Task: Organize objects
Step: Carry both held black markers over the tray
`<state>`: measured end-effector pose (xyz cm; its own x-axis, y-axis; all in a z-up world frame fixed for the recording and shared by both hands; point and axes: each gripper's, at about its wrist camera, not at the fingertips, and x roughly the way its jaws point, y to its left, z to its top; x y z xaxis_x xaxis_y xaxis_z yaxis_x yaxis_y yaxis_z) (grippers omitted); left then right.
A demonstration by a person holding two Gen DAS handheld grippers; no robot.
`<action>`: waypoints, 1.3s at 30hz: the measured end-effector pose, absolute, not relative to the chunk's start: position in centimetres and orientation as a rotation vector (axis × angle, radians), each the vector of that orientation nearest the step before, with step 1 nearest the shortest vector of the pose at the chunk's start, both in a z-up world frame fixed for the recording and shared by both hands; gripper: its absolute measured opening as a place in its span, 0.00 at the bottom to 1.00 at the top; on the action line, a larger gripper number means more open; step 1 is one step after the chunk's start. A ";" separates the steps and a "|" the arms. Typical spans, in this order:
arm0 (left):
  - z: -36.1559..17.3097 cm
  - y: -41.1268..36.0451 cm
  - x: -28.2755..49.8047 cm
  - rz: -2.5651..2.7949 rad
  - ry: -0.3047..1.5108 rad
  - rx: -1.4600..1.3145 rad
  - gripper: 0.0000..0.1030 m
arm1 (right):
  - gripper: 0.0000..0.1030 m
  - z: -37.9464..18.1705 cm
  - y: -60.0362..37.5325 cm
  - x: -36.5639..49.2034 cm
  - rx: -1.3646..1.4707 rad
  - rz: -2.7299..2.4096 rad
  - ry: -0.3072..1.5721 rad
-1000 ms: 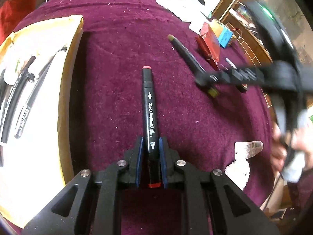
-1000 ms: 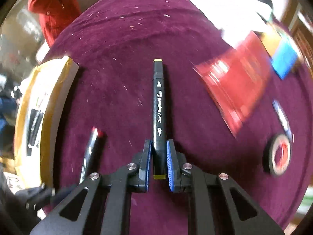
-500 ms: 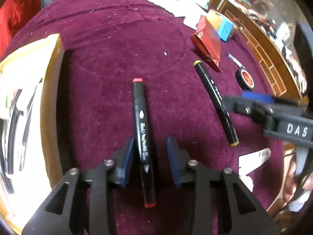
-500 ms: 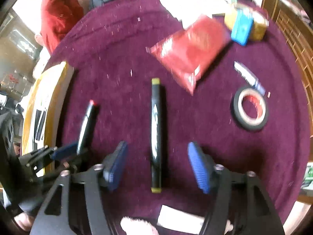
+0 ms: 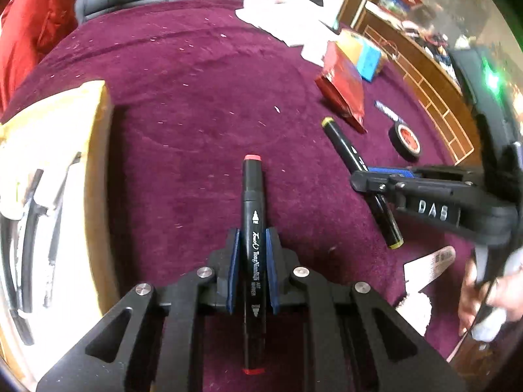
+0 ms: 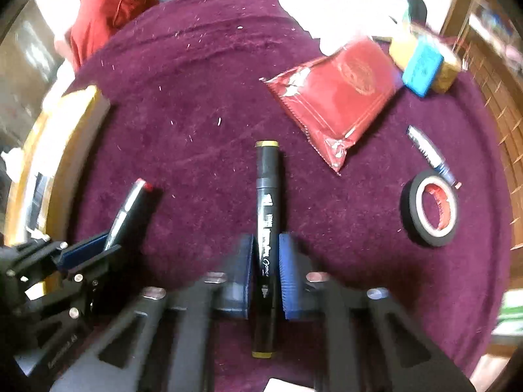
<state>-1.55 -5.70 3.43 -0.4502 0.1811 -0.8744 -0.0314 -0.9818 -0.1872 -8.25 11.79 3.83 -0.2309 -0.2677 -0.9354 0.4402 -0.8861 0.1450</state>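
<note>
I am working over the maroon velvet cloth [image 5: 196, 104], with the yellow-edged tray [image 5: 94, 150] of pens lying along its left side. A red foil packet [image 6: 333, 98] and a black tape roll [image 6: 428, 209] are resting to my right. My left gripper [image 5: 252, 245], jaws having just been closing, is pinching the red-capped art marker [image 5: 253, 215]. My right gripper [image 6: 264, 258], likewise just closing, is clamping the yellow-capped marker [image 6: 267, 196].
</note>
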 end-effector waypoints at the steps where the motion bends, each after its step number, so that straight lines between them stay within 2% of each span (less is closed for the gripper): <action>1: 3.8 -6.2 -1.3 2.567 -0.247 -1.565 0.12 | 0.12 3.8 12.2 -8.4 1.599 -2.143 0.165; 8: 6.5 -8.0 0.3 2.606 -0.360 -1.503 0.12 | 0.12 3.7 13.4 -9.3 1.613 -2.036 -0.153; 15: 8.4 -11.9 3.0 2.620 -0.555 -1.478 0.12 | 0.12 5.6 12.3 -8.7 1.572 -1.893 -0.344; 24: 8.4 -20.8 6.5 2.762 -0.675 -1.578 0.12 | 0.13 8.0 5.1 -5.8 1.519 -1.723 -0.385; 34: 5.3 -24.5 6.1 2.709 -0.574 -1.700 0.13 | 0.13 6.7 -3.5 -1.8 1.616 -1.611 -0.375; 39: 3.9 -25.3 5.5 2.641 -0.542 -1.741 0.13 | 0.13 5.7 -7.3 0.5 1.677 -1.638 -0.287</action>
<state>5.46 -25.32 3.88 -0.4098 0.1277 -0.9032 0.2383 -0.9408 -0.2411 0.46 -7.29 5.73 0.1518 -0.6355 -0.7570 0.3401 -0.6855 0.6437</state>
